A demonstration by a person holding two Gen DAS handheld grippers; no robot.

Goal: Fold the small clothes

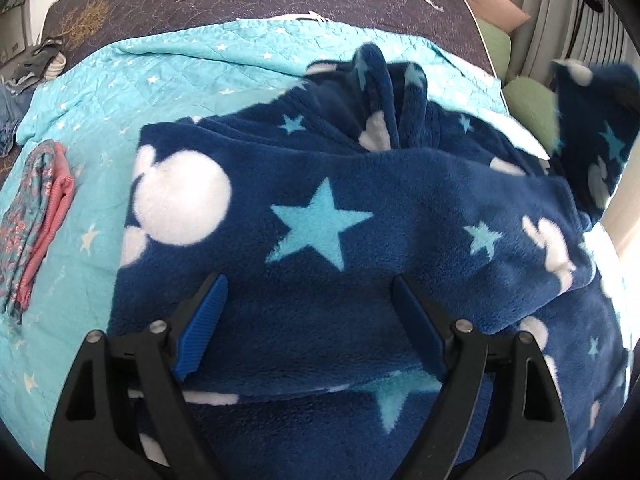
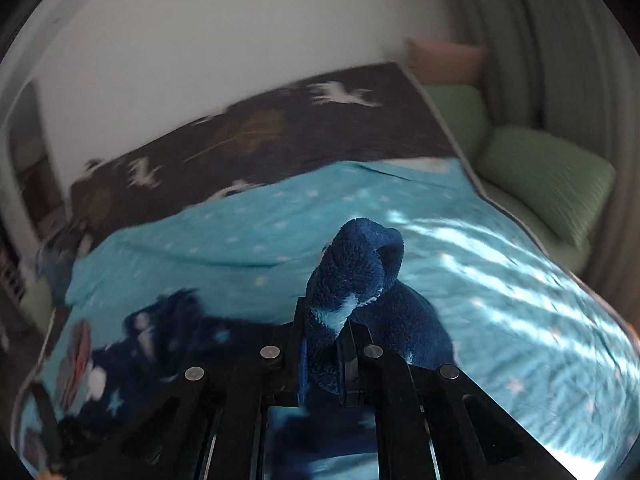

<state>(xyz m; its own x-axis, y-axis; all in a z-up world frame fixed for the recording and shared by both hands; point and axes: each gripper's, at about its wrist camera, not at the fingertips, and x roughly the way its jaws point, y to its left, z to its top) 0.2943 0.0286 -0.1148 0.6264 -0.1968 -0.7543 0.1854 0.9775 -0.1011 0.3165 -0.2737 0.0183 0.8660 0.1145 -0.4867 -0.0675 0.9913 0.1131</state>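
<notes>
Navy fleece garment (image 1: 360,248) with pale stars and white mouse-head shapes lies bunched on turquoise star-print quilt (image 1: 120,92) of the bed.
Left gripper (image 1: 308,292): fingers spread wide over the fleece, gripping nothing. Right gripper (image 2: 324,328): fingers pinched on a raised fold of the same fleece. Folded floral-and-pink clothes (image 1: 36,216) lie at the quilt's left edge.

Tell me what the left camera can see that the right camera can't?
Only the left wrist view shows the left gripper, jaws wide open over the blue fleece, and sharply a folded pink and flowery pile; in the right view that is just a blur.

Only the right wrist view shows the right gripper pinching a bunched bit of fleece.

Both show the turquoise star blanket, the dark deer blanket and green cushions.
</notes>
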